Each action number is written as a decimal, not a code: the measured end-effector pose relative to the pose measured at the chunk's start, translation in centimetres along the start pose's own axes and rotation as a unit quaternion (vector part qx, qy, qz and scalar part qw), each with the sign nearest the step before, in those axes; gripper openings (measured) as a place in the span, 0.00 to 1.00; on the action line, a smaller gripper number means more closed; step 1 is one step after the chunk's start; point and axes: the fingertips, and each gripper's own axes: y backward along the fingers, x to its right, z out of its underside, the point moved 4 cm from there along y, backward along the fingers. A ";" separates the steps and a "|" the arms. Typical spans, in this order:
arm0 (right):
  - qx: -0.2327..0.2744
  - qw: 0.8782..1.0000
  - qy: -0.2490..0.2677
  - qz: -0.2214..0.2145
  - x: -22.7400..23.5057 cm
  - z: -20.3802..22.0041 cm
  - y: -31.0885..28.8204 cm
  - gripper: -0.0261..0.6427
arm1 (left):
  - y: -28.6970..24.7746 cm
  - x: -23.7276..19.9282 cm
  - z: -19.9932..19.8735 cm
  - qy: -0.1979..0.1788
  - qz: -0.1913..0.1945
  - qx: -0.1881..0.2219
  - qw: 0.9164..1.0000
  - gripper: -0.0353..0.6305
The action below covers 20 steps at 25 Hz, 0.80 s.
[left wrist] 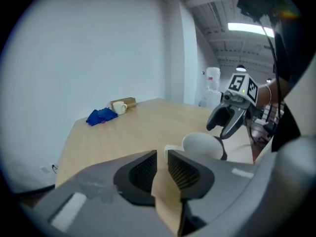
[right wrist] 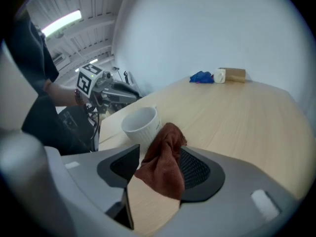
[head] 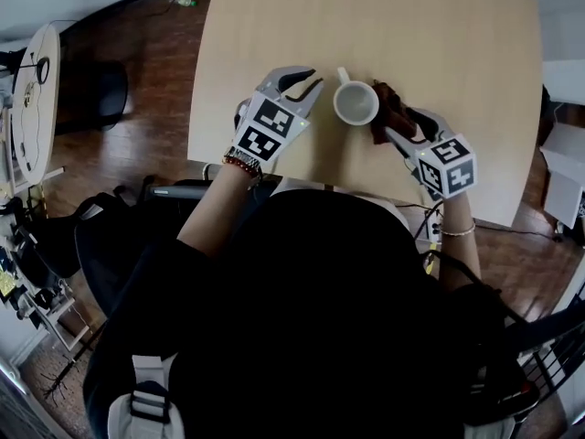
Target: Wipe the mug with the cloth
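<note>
Head view shows a light wooden table (head: pixel 439 35) with a white mug (head: pixel 356 104) standing upright near the edge closest to the person, its opening facing up. Its handle (head: pixel 343 75) points to the far side of the table. The right gripper (head: pixel 388 123) is at the right side of the mug and holds a reddish-brown cloth (head: pixel 391 104). In the right gripper view the jaws are closed onto this cloth: the fabric fills the space between both ribbed pads, hangs down below them in a fold, and a bunched part stands up above them. The upper part of the cloth seems to lie against the mug's wall, but I cannot tell for sure that it touches. The left gripper (head: pixel 309 84) is at the left side of the mug, with its tips just beside the handle and not touching it. In the left gripper view its jaws are almost together, with only a narrow slit between the pads where the bare table shows, and it has hold of nothing. The mug stands just past these jaws, a little to the right. At the far end of the table, well apart from the mug, lie a crumpled blue cloth (left wrist: pixel 101 116), a second cup (left wrist: pixel 119 108) and a small brown box (left wrist: pixel 126 102), close to each other. The person wears dark clothes and a bracelet (head: pixel 240 163) on the left wrist.
</note>
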 end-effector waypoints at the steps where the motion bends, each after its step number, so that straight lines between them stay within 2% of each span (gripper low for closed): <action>1: 0.027 1.000 -0.010 0.006 0.1 -0.4 1.1 0.42 | 0.8 0.1 -0.7 0.013 0.001 0.015 1.000 0.17; 3: 0.094 0.995 -0.029 0.025 0.2 -1.7 3.8 0.43 | 2.5 0.6 -1.9 0.038 0.009 0.043 0.998 0.18; 5: 0.168 0.984 -0.034 0.054 0.4 -3.8 6.5 0.43 | 4.3 1.3 -3.4 0.056 0.020 0.077 0.995 0.19; 7: 0.236 0.967 -0.021 0.090 0.2 -6.2 9.0 0.43 | 6.0 1.9 -5.2 0.077 0.030 0.117 0.990 0.19; 10: 0.315 0.939 0.020 0.134 -1.2 -9.7 12.0 0.43 | 8.4 1.9 -8.3 0.120 0.038 0.185 0.975 0.19; 13: 0.346 0.924 0.044 0.160 -2.1 -11.6 13.5 0.42 | 9.8 1.5 -11.4 0.131 0.036 0.239 0.962 0.19; 17: 0.363 0.918 0.039 0.157 -1.8 -12.3 14.5 0.42 | 9.7 2.2 -13.8 0.079 0.015 0.250 0.965 0.19; 20: 0.362 0.918 0.040 0.159 -1.8 -12.5 14.4 0.42 | 9.4 2.1 -14.0 0.065 0.010 0.250 0.966 0.18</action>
